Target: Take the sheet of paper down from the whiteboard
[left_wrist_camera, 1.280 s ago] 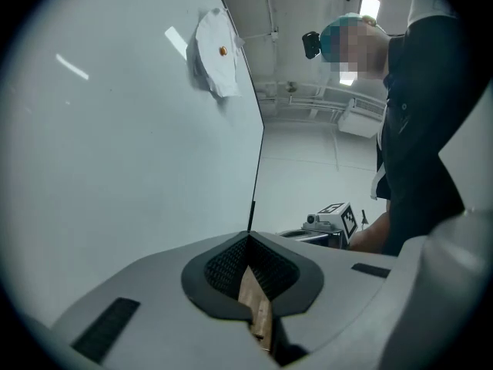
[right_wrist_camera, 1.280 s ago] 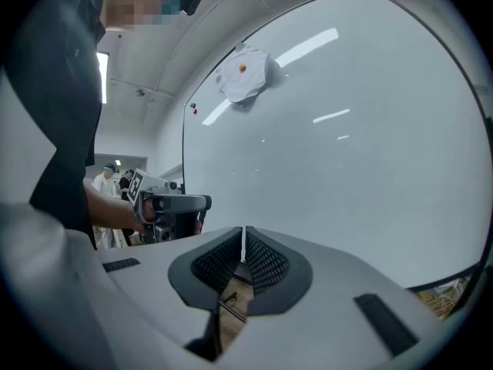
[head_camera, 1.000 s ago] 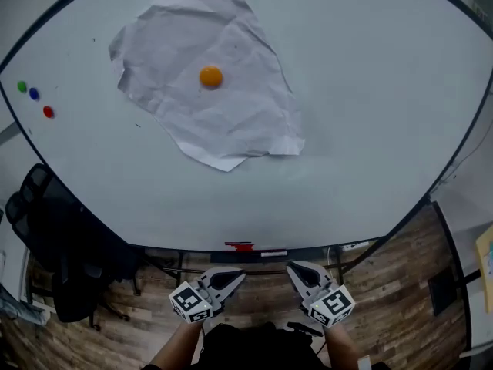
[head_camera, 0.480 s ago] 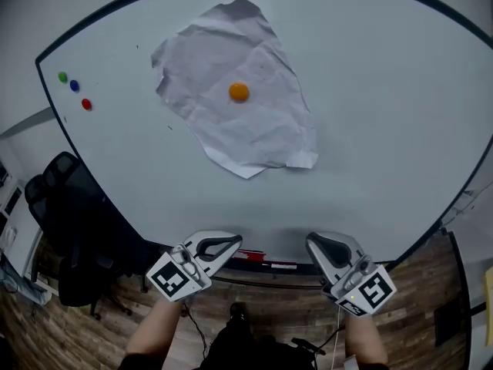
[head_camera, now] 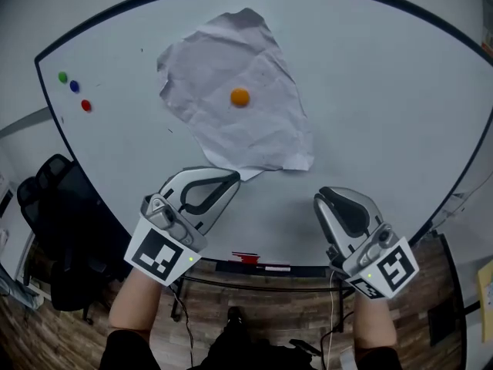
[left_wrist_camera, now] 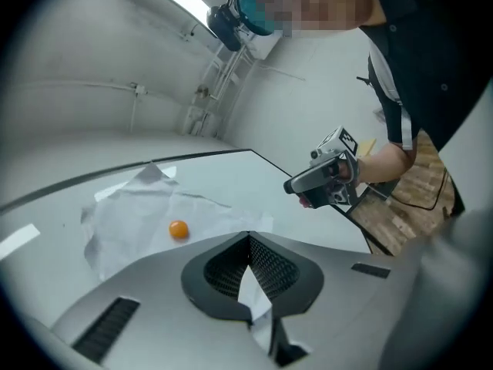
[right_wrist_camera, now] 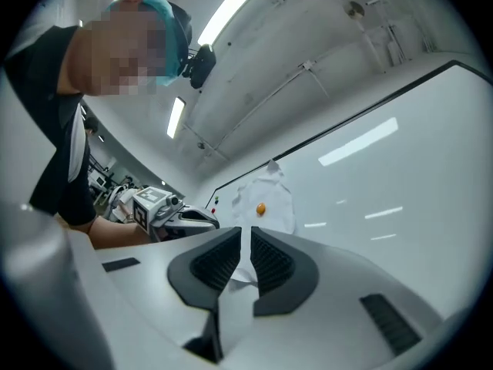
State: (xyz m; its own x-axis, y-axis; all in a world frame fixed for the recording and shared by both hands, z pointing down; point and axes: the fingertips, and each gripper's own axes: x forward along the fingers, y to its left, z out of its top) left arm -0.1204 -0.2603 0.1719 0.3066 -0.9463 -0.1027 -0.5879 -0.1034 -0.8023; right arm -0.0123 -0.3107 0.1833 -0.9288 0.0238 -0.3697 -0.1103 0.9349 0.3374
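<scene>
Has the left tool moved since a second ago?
Yes. The left tool has risen from below the bottom edge of the whiteboard to just under the crumpled white paper sheet.

the sheet of paper (head_camera: pixel 223 129) lies on the whiteboard (head_camera: pixel 385 114), left of the board's middle and up toward its top edge. a magnet (head_camera: pixel 240 97) sits on the middle of the sheet. three small magnets (head_camera: pixel 74 86) are grouped near the board's left edge, well apart from the sheet. the left gripper (head_camera: pixel 231 179) is in front of the board, just at the sheet's lower corner. the right gripper (head_camera: pixel 323 199) is beside it to the right, near the bottom edge. a chair (head_camera: pixel 54 222) stands off the board's lower left edge.
</scene>
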